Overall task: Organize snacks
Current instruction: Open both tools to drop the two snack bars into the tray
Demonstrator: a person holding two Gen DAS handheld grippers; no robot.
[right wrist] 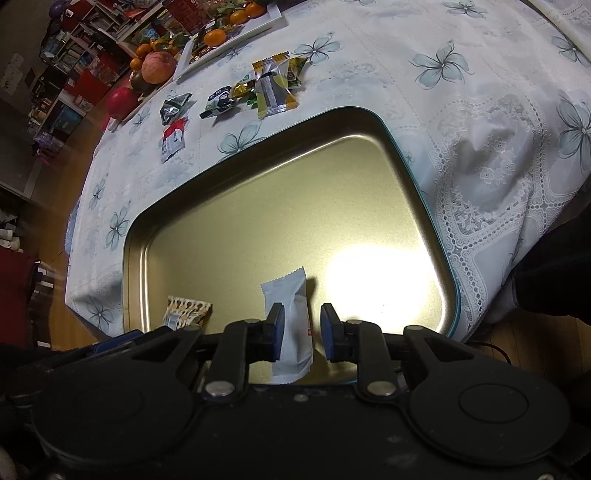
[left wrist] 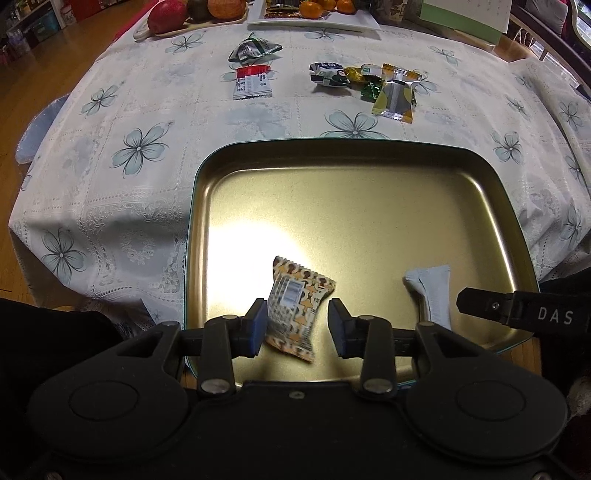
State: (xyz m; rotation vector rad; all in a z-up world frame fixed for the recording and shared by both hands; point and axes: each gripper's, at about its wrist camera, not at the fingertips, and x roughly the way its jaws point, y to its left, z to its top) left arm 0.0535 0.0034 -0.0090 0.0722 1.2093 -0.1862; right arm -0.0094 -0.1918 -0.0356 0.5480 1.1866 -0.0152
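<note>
A gold metal tray (left wrist: 369,177) (right wrist: 258,192) lies on the flowered tablecloth. My left gripper (left wrist: 297,326) is open above its near edge; an orange-brown patterned snack packet (left wrist: 295,306) (right wrist: 186,310) lies in the tray between the fingers, blurred, touching the left pad. My right gripper (right wrist: 302,332) is open over a white packet (right wrist: 291,317) (left wrist: 430,295) in the tray; its finger (left wrist: 517,312) shows at the right of the left wrist view. Beyond the tray lie loose snacks: a red-white packet (left wrist: 253,81) (right wrist: 173,140), a green one (left wrist: 253,48), a yellow one (left wrist: 395,94) (right wrist: 273,86).
A white plate with oranges (left wrist: 332,18) (right wrist: 229,33) and a board with fruit (left wrist: 177,14) (right wrist: 147,74) stand at the table's far edge. A green-white box (left wrist: 465,14) is at the far right. The cloth hangs over the table edges; wooden floor lies to the left.
</note>
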